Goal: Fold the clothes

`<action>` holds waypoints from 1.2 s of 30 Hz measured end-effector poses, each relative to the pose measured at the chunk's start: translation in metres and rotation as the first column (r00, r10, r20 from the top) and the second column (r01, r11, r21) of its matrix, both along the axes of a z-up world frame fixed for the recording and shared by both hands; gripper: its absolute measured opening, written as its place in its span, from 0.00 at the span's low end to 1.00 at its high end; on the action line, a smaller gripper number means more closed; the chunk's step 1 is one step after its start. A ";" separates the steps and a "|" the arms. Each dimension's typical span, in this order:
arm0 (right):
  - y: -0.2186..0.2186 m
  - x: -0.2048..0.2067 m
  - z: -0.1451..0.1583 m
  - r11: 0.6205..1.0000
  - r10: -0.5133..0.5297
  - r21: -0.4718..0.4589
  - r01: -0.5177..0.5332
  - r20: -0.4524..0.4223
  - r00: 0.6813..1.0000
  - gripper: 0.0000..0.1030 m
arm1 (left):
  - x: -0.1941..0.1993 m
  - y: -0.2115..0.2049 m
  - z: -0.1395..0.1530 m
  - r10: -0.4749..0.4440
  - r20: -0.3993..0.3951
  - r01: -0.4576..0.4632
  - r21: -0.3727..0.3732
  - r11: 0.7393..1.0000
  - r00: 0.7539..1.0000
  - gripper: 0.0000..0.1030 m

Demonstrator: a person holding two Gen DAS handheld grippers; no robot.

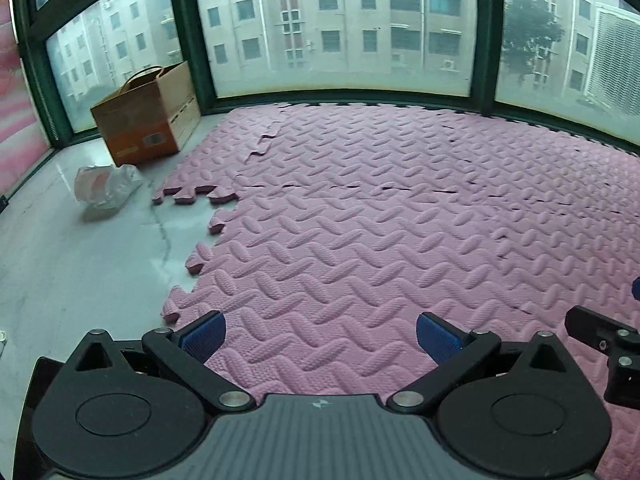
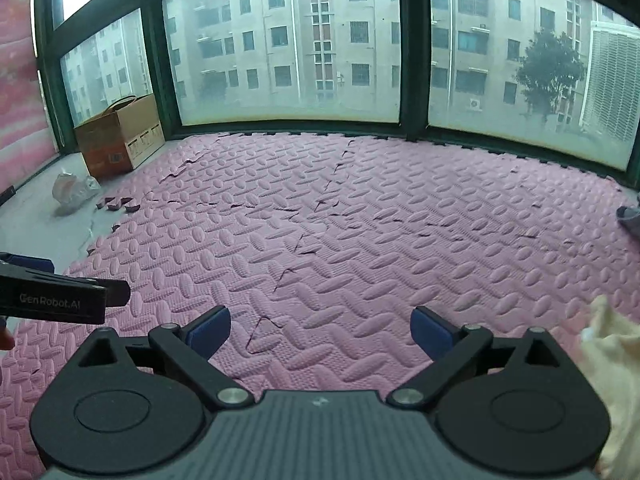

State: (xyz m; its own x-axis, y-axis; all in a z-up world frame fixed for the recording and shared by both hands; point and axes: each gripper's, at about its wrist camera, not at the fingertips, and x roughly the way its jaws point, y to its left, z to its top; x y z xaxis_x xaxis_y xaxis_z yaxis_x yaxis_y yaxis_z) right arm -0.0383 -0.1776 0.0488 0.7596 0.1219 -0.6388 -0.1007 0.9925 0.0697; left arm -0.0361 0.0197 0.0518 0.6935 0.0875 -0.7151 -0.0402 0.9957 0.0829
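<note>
My left gripper (image 1: 320,338) hangs open over the pink foam mat (image 1: 360,220), its blue pads wide apart with nothing between them. My right gripper (image 2: 322,332) is also open and empty above the mat (image 2: 360,220). A cream-coloured garment (image 2: 616,384) lies at the right edge of the right wrist view, just right of that gripper. A grey piece of cloth (image 2: 630,216) shows farther off at the right edge. The left gripper's body (image 2: 52,300) shows from the side at the left of the right wrist view, and part of the right gripper (image 1: 608,344) at the right of the left wrist view.
A brown cardboard box (image 1: 148,120) stands in the far left corner by the green-framed windows (image 1: 200,40). A crumpled plastic bag (image 1: 106,184) lies on the bare grey floor (image 1: 60,260) left of the mat's jagged edge. Some mat tiles have lifted seams (image 2: 304,240).
</note>
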 end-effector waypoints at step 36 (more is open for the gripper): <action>0.027 0.040 -0.046 0.999 0.003 -0.047 -0.005 -0.026 1.000 1.00 | 0.025 0.024 -0.050 0.068 0.085 -0.062 -0.080 0.995 0.994 1.00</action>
